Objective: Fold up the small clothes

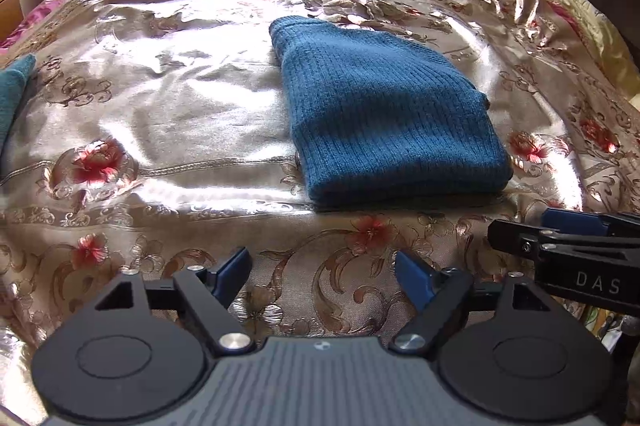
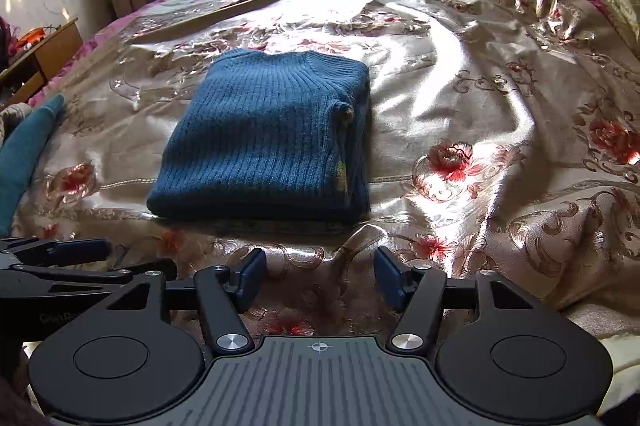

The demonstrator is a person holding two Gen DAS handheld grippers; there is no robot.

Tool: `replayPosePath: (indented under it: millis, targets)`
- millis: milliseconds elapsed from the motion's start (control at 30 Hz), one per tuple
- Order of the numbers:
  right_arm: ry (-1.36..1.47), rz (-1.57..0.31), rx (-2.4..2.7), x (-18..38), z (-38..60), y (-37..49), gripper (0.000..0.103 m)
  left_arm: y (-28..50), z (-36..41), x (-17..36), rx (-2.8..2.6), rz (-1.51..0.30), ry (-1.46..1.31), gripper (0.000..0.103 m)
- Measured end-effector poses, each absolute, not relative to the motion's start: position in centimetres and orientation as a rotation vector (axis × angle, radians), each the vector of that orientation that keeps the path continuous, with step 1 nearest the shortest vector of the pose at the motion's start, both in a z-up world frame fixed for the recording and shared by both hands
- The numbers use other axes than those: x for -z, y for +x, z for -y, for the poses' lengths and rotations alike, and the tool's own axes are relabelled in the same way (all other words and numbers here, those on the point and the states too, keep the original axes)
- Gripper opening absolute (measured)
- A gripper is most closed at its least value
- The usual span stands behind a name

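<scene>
We look low and forward across the bedspread from both wrists, side by side; the left view sits leftward, the right rightward, and both share the folded blue sweater near ahead

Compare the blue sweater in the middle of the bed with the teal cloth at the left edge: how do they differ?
The blue sweater is folded into a neat rectangle and fully in view; the teal cloth lies as a long loose strip, partly cut off by the frame. The sweater is ribbed dark blue knit; the cloth looks greener and smoother. Both rest on the floral bedspread, untouched by either gripper.
</scene>
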State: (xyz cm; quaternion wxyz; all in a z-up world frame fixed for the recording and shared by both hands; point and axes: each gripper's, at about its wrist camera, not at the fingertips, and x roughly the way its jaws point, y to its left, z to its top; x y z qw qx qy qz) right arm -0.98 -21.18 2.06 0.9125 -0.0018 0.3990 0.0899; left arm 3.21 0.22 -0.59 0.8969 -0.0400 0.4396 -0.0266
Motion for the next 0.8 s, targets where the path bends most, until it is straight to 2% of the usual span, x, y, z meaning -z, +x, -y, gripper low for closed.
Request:
replayPosePath:
  millis: [800]
  targets:
    - [-0.031,-0.811,-0.167,-2.17,20.91,-1.62,0.073,2.60,0.27,0.37,-0.016,-0.886,-0.018,0.101]
